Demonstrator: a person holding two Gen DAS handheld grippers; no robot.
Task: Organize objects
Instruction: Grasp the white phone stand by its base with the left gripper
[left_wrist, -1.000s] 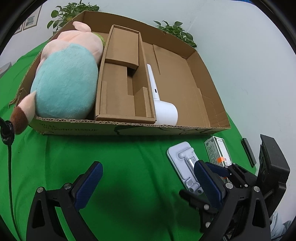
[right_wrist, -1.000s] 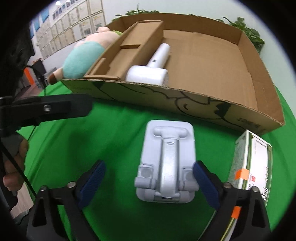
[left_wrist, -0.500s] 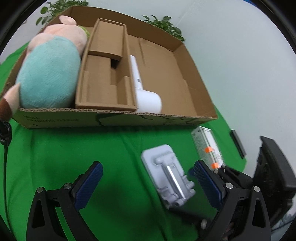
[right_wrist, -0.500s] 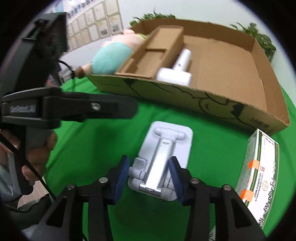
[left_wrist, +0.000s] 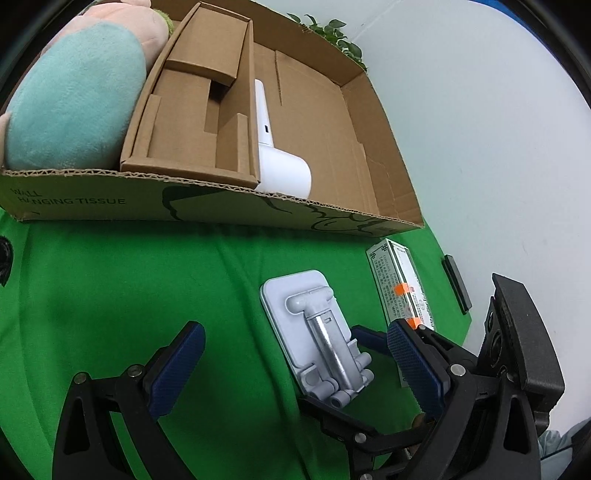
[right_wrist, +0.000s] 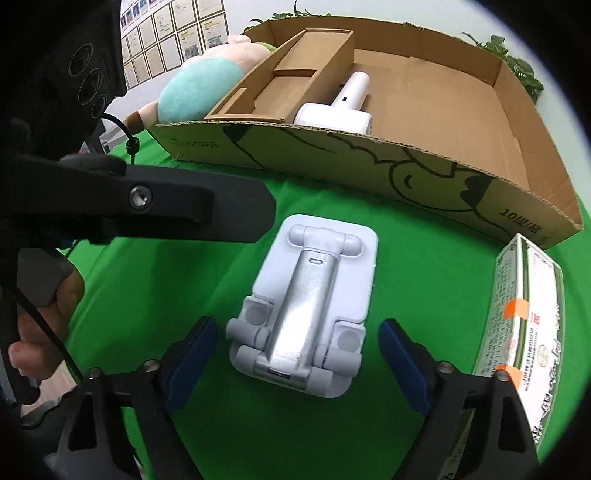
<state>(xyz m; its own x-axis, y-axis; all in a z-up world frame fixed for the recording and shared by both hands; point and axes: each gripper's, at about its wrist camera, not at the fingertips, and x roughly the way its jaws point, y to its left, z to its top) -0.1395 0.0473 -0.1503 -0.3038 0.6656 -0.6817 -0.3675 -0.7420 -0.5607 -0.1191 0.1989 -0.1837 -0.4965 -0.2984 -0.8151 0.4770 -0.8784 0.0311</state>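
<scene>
One pale grey folding phone stand with a silver metal arm (right_wrist: 308, 314) lies flat on the green cloth (right_wrist: 207, 280), its hinged foot end between the blue pads of the right gripper (right_wrist: 297, 350). Its long axis runs straight ahead from those jaws, the T-shaped top pointing away toward the one brown cardboard tray box (right_wrist: 424, 166). The right jaws stand apart and have just been opening, with the stand between them and a gap on either side of it.

The left gripper (left_wrist: 291, 363) also has its jaws wide apart, clamped on nothing; the stand (left_wrist: 314, 332) lies ahead of its right-hand pad, angled across.

Beyond both jaws, inside the box, lie one white hair dryer (left_wrist: 275, 162), one folded cardboard insert (left_wrist: 199, 110) and one teal and pink plush toy (left_wrist: 74, 99). One white and green carton with orange tape tabs (right_wrist: 524, 314) lies outside the right jaw of the right gripper.
</scene>
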